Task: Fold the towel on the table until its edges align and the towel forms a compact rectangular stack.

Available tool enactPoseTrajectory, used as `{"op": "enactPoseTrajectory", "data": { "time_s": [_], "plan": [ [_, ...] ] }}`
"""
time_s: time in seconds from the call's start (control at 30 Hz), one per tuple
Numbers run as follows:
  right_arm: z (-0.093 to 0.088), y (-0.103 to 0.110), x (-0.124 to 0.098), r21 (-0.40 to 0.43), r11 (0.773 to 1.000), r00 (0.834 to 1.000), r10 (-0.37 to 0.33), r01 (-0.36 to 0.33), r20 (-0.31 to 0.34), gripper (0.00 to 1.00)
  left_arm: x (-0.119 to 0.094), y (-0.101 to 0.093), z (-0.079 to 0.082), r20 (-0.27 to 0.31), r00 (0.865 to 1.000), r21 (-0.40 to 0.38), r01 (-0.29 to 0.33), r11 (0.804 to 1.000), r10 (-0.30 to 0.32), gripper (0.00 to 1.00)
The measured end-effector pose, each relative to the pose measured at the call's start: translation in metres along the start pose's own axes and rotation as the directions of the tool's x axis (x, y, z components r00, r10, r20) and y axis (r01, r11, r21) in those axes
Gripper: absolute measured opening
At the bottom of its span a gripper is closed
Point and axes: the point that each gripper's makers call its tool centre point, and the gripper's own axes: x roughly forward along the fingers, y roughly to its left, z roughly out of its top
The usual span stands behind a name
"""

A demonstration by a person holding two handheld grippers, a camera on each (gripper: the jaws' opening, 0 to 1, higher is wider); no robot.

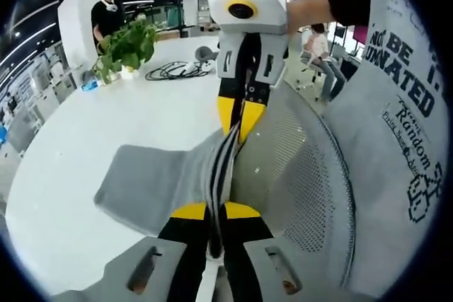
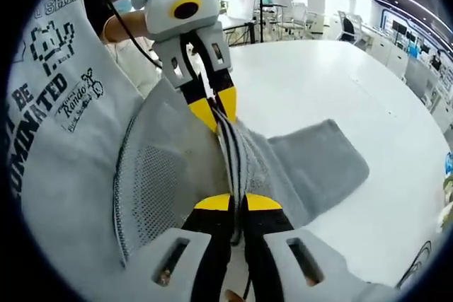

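A grey towel (image 1: 152, 182) with a striped border is held up off the white table (image 1: 92, 118), its border pulled taut between both grippers. In the left gripper view my left gripper (image 1: 216, 211) is shut on the near end of that border. The right gripper (image 1: 239, 114) comes in from above and is shut on the far end. The rest of the cloth droops down to the left onto the table. In the right gripper view my right gripper (image 2: 238, 203) pinches the striped edge, the left gripper (image 2: 216, 111) clamps it further up, and the towel (image 2: 311, 160) spreads to the right.
A grey mesh chair back (image 1: 304, 167) stands close beside the grippers, also seen as the chair back (image 2: 156, 182). A person's printed grey shirt (image 1: 403, 90) is next to it. On the table's far side are a potted plant (image 1: 127, 47) and coiled cables (image 1: 173, 70). People are in the background.
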Motion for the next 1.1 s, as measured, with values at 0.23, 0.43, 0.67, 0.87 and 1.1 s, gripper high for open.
{"op": "enactPoseTrajectory", "data": {
  "time_s": [0.23, 0.43, 0.67, 0.87, 1.1],
  "plan": [
    [0.009, -0.003, -0.008, -0.019, 1.0, 1.0, -0.008, 0.008, 0.011, 0.03, -0.008, 0.008, 0.009, 0.014, 1.0, 0.017, -0.017, 1.0, 0.017, 0.07],
    [0.014, -0.008, -0.011, -0.023, 1.0, 1.0, -0.013, 0.013, 0.018, 0.03, -0.011, 0.016, 0.013, 0.027, 0.999, 0.009, -0.024, 1.0, 0.024, 0.07],
    [0.021, -0.017, -0.016, -0.015, 1.0, 0.999, -0.027, 0.028, 0.032, 0.03, -0.01, 0.028, 0.017, 0.042, 0.998, 0.004, -0.036, 0.999, 0.036, 0.07],
    [0.026, -0.031, -0.017, 0.017, 0.999, 0.998, -0.042, 0.042, 0.056, 0.03, -0.007, 0.044, 0.02, 0.056, 0.997, -0.013, -0.047, 0.999, 0.048, 0.07],
    [0.029, -0.046, -0.016, 0.045, 0.998, 0.996, -0.05, 0.047, 0.073, 0.03, -0.002, 0.062, 0.022, 0.045, 0.997, -0.012, -0.068, 0.998, 0.068, 0.07]
  ]
}}
